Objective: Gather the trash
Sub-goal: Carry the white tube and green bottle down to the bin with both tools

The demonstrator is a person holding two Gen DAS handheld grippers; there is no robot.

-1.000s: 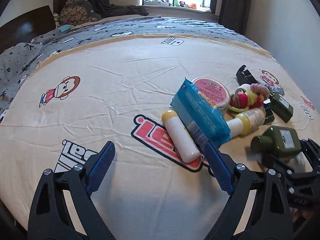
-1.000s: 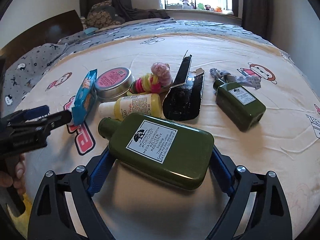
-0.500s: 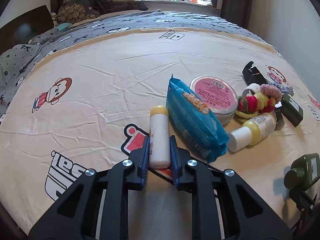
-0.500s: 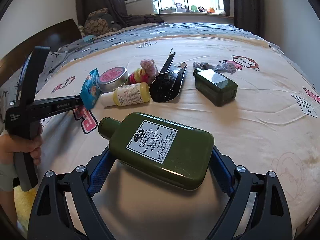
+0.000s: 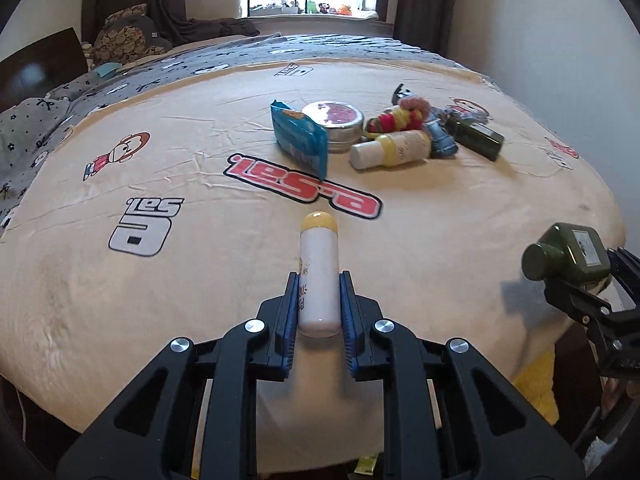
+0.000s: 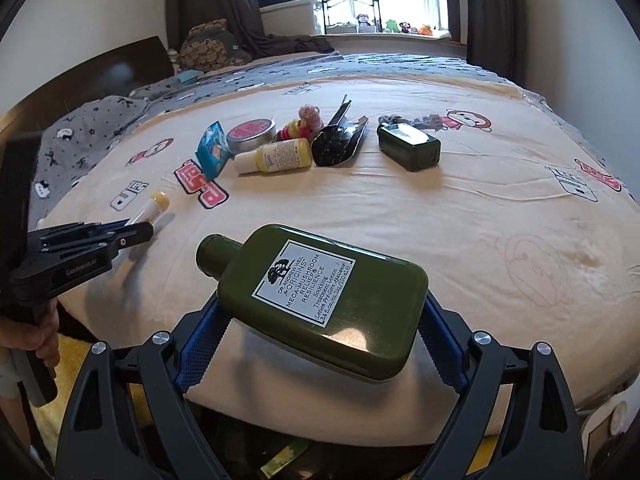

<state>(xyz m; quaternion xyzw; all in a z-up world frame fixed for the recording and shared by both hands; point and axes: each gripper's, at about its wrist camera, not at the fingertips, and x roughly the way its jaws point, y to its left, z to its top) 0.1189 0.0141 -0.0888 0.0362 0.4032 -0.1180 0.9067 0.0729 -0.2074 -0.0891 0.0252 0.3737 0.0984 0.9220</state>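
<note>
Tube (image 5: 319,272) base hidden between tongs

Bed (image 5: 120,280) middle: packet (image 5: 300,140) left of tin (image 5: 334,120), tube (image 5: 394,148) before tin.
Near edge: both grippers' bottles.

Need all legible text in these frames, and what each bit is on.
"DR. ANDREW WEIL for ORIGINS / MEGA-MUSHROOM RELIEF & RESILIENCE / Soothing Treatment Lotion": label of the green bottle in the right gripper.
"e.sa!": red print on the bedsheet, seen upside down.
White tube in the left gripper, yellow bottle, blue packet, round tin: print too small to read.
</note>
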